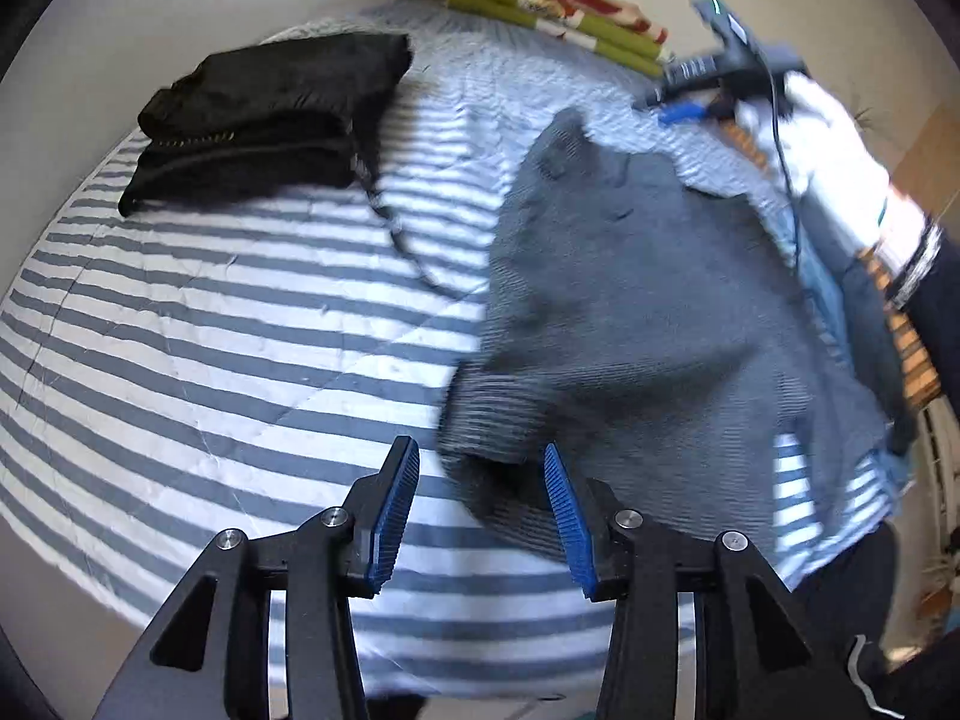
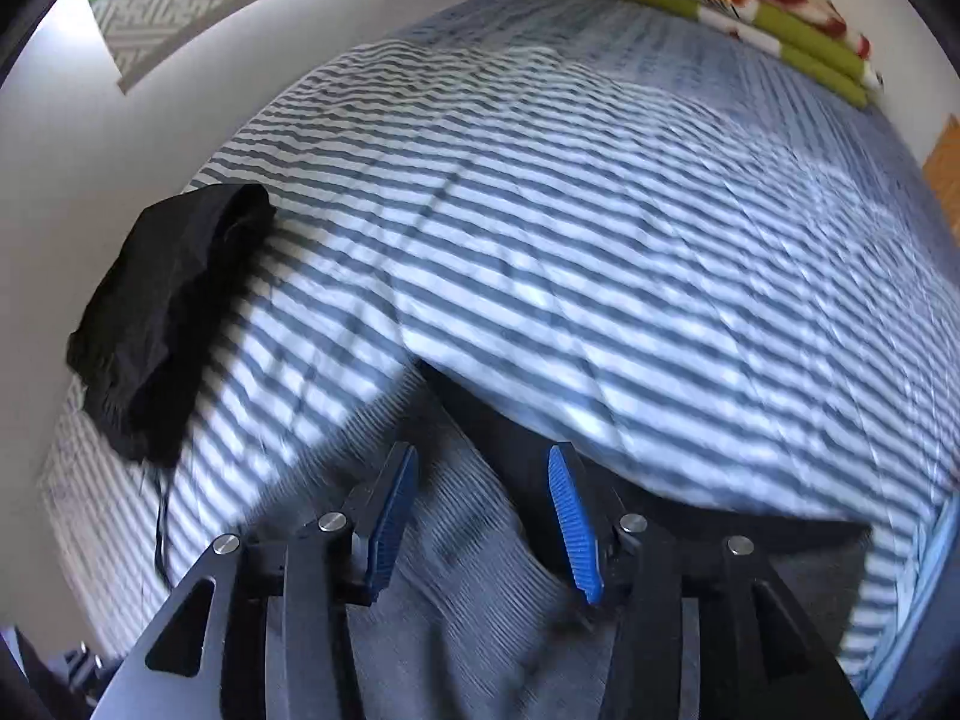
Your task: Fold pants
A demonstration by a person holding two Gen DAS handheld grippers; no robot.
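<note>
- On a bed with a blue-and-white striped cover [image 1: 228,324], grey ribbed pants [image 1: 630,300] lie bunched toward 3 o'clock in the left wrist view, the cloth blurred.
- The left gripper [image 1: 480,510] hangs at 6 o'clock with its blue-padded fingers [image 1: 396,510] spread wide; the ribbed hem of the pants sits in the gap between them, but whether either pad touches it cannot be told.
- At 2 o'clock in the same view a white-gloved hand [image 1: 834,168] holds the other tool above the far end of the pants; a dark sleeve shows at the frame's edge.
- A stack of folded black clothes [image 1: 270,120] rests at 10 o'clock, near the white wall and well apart from the grey pants.
- Folded green, red and white blankets [image 1: 564,12] lie at 12 o'clock at the head of the bed.
- In the right wrist view the right gripper [image 2: 483,519] also has its fingers [image 2: 570,516] parted, with grey ribbed cloth [image 2: 468,600] blurred below and between them; contact cannot be told.
- There the black clothes [image 2: 168,312] appear at 9 o'clock, the blankets [image 2: 738,6] at 1 o'clock.
</note>
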